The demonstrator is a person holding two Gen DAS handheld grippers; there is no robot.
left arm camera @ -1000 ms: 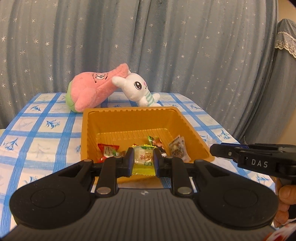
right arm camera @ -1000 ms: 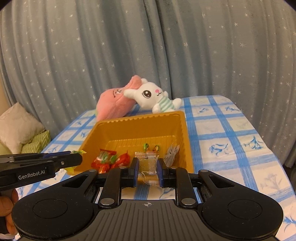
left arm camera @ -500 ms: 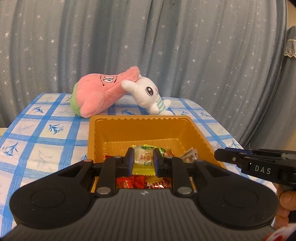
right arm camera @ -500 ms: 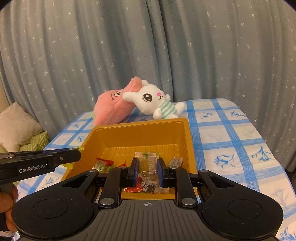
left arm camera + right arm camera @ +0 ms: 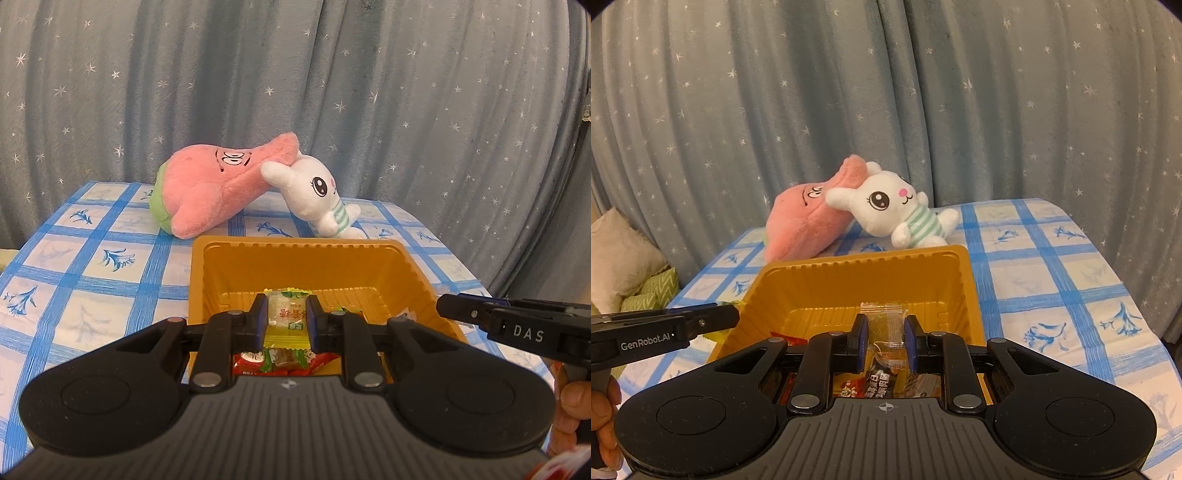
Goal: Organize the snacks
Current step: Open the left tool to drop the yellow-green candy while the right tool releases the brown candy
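Observation:
My left gripper is shut on a yellow-green wrapped candy and hangs over the near part of the orange tray. My right gripper is shut on a clear-wrapped candy above the same orange tray. Red and dark snack packets lie in the tray under both grippers, also visible as snack packets in the right wrist view. Each gripper shows in the other's view: the right gripper's tip at the tray's right side, the left gripper's tip at its left side.
A pink plush and a white bunny plush lie behind the tray on the blue-checked tablecloth. A starry grey curtain hangs behind. Cushions sit off the table's left. A hand holds the right gripper.
Both grippers have moved forward over the tray with their candies held. The tray and plush toys now look nearer and lower in both views.

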